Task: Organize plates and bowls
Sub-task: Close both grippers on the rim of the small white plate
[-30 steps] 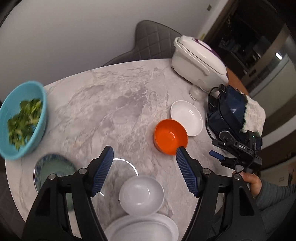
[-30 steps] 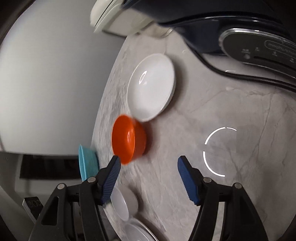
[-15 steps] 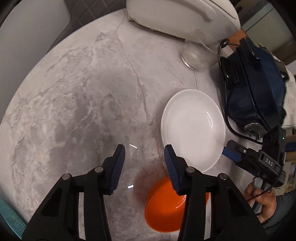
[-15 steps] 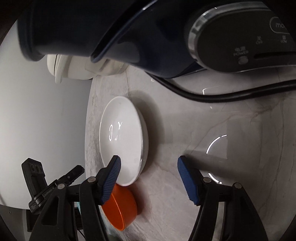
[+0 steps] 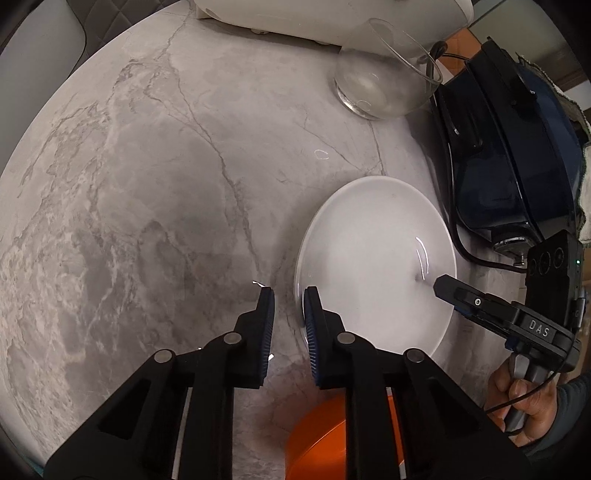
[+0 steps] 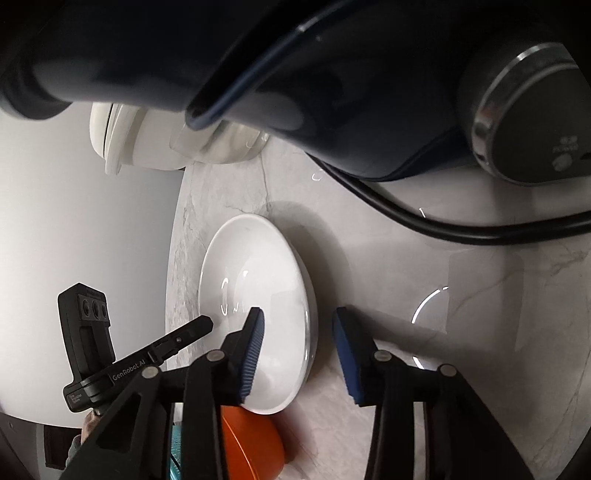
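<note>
A white plate (image 5: pixel 376 266) lies on the grey marble table (image 5: pixel 155 192). My left gripper (image 5: pixel 286 299) is at the plate's left rim, its jaws narrowed, one on each side of the edge; contact is unclear. My right gripper (image 6: pixel 297 317) is open and straddles the same plate (image 6: pixel 255 295) at its opposite rim; it also shows in the left wrist view (image 5: pixel 476 302). An orange bowl (image 5: pixel 332 443) sits just behind my left fingers, also visible in the right wrist view (image 6: pixel 251 446).
A dark blue appliance (image 5: pixel 509 147) with a black cord (image 6: pixel 424 218) stands right beside the plate. A clear glass (image 5: pixel 384 77) and a white rice cooker (image 5: pixel 325 18) stand at the table's far edge.
Both grippers moved in on the white plate from opposite sides. My left jaws narrowed a lot. The right jaws narrowed and now span the plate's rim.
</note>
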`<state>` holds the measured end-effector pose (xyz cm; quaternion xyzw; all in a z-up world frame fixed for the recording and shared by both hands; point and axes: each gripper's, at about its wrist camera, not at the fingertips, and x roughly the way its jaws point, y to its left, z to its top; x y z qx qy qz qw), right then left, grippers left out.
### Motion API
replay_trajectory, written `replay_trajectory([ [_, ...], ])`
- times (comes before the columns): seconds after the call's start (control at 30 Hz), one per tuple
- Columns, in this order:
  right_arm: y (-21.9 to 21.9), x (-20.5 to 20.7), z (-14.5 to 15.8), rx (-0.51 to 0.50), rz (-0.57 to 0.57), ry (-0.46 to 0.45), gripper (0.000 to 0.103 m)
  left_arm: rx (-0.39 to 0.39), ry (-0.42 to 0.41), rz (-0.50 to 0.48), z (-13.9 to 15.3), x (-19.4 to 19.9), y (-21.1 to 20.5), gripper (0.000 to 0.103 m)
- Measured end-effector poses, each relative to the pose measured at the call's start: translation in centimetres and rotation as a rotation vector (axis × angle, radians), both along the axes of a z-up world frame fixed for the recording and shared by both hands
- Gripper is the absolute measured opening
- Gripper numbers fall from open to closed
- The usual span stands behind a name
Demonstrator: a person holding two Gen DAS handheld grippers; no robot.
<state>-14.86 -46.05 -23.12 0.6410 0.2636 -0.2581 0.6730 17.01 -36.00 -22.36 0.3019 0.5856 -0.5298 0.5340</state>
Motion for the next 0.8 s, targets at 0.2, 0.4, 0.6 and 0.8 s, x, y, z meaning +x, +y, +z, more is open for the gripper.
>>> replay_trajectory([
  [0.2,0.3,-0.2,-0.4,0.008,0.025,0.013,0.012,0.022,-0.012,-0.005,-1.1,-0.9,-0.7,0.007],
  [0.4,0.3,0.0,-0.4,0.007,0.039,0.013,0.012,0.044,-0.030,0.011,-1.1,-1.2,-1.2,0.007],
  [0.6,0.3,0.6,-0.4,0.007,0.054,0.014,0.012,0.035,-0.034,0.032,-0.6,-1.1,-1.0,0.006],
  [0.8,0.2,1.4,0.1,0.003,0.059,0.000,0.012,0.032,-0.022,0.067,0.3,0.0,-0.5,0.006],
])
